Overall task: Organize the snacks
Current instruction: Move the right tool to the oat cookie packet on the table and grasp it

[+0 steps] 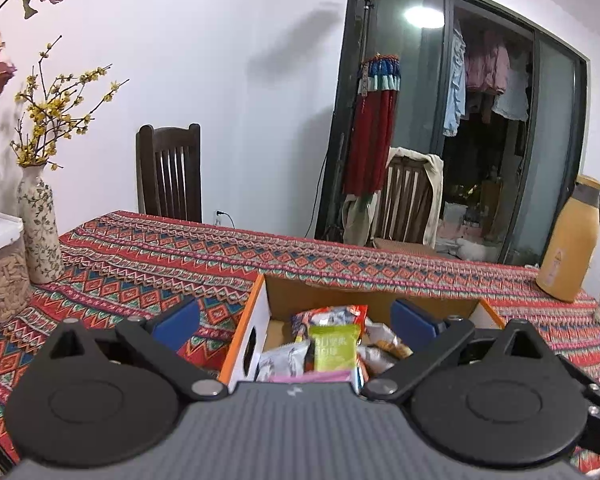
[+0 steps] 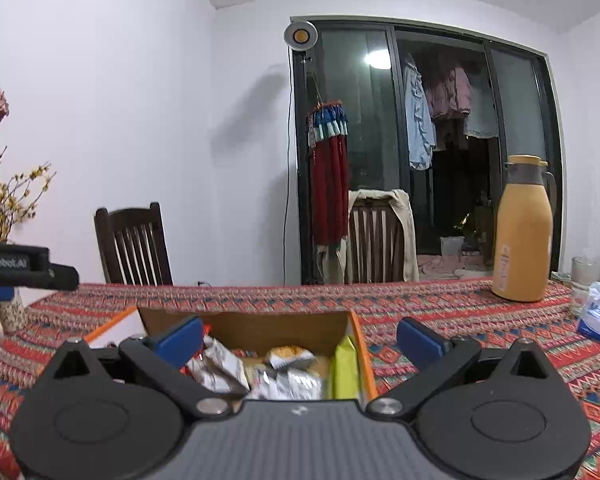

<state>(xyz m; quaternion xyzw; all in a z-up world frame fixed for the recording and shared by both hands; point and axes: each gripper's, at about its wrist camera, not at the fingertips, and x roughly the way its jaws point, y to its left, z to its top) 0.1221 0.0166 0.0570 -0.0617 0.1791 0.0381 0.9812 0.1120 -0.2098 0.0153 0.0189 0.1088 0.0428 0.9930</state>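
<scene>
A: Left hand-held gripper (image 1: 296,316) spread wide, empty, over the box (image 1: 244,332). Right hand-held gripper (image 2: 300,338) the same, fingers apart, nothing between.

B: Snacks where?

A: Inside the box, heaped: green pack (image 1: 334,346) near center, foil packs (image 2: 220,364) at 9 o'clock, yellow pack (image 2: 345,368) upright against the wall at 3.

B: Handling?

A: Probably light, crinkly, slippery film; contents crushable. Best pinched at a sealed edge, gently. Farther back, at 2 o'clock, a jug (image 2: 522,232) on the surface (image 2: 440,304).

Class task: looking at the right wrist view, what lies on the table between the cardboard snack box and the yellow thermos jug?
Only bare patterned tablecloth separates the box from the jug, as the right wrist view shows.
</scene>
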